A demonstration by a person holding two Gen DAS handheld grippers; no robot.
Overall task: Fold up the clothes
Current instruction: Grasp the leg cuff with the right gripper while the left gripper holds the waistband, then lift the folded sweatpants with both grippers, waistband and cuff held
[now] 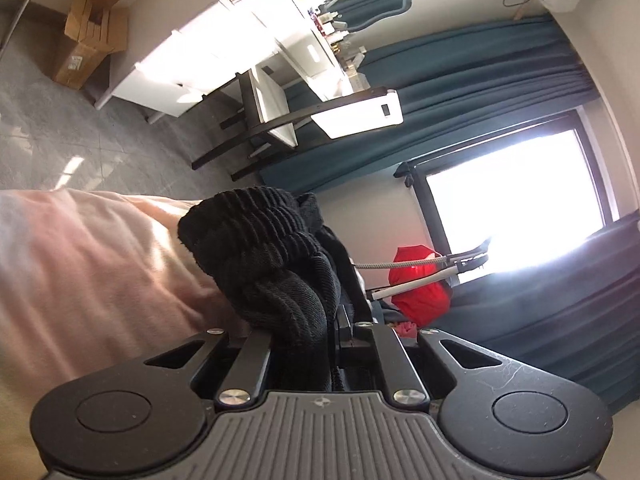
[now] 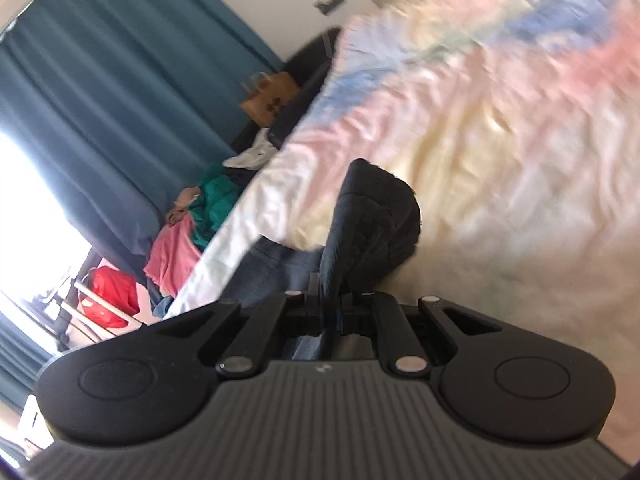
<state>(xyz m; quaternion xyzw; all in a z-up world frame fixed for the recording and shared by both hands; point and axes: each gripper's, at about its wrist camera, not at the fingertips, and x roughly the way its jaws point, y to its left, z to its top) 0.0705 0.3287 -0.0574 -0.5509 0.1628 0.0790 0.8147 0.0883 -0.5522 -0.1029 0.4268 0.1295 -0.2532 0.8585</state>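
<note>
Pinching ribbed black knit garment (image 1: 264, 256): left hand-held gripper (image 1: 320, 332), right hand-held gripper (image 2: 340, 300).

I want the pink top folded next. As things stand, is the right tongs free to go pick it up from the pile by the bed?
Probably not yet. The right tongs are shut on a dark garment, so they are occupied. The pink top lies uncovered on the pile beside the bed's edge, so once the garment is released, the way looks open.

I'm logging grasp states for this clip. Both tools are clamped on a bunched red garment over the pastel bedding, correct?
Not quite: the garment is not red. The left tool is shut on a black ribbed knit garment, as the left wrist view shows, and the right tool grips dark fabric too. The rest holds: both are clamped, over the pastel bedding.
</note>
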